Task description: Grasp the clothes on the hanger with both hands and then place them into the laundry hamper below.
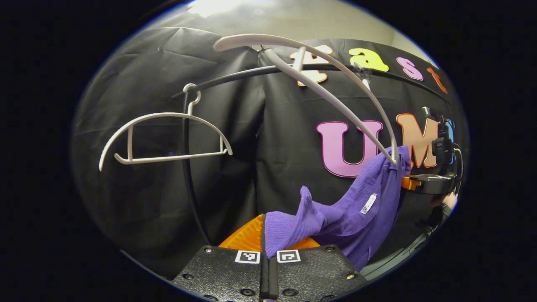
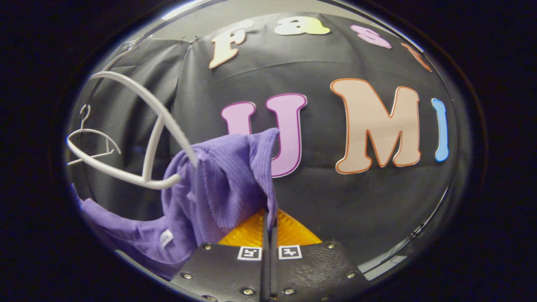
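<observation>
Left hand-held gripper [image 1: 268,251] clamped on a fold of the purple garment [image 1: 356,205], fingers drawn together with the cloth bunched between them. Right hand-held gripper [image 2: 268,247] likewise closed on another edge of the same garment [image 2: 218,184], fabric pinched at the seam of the fingers and rising in a ridge above them. Also seen far off at the right of the left gripper view, right hand-held gripper [image 1: 423,183] level with the garment's upper end.

Garment hanging partly off the near white hanger [image 1: 331,84], one shoulder caught on the hanger's tip, the rest sagging between the two grips. Second white hanger [image 1: 163,138] bare on the black rail [image 1: 235,75], well apart. Hamper out of sight (presumably below).

Soft, light, ribbed knit by the look of it: limp, stretchy, likely to snag on the hanger end rather than slip. Best held by bunched folds near the shoulders, as now. Both grippers pointed roughly level toward the booth wall, held high near the rail. Next move probably calls for lifting the caught shoulder clear before lowering.
</observation>
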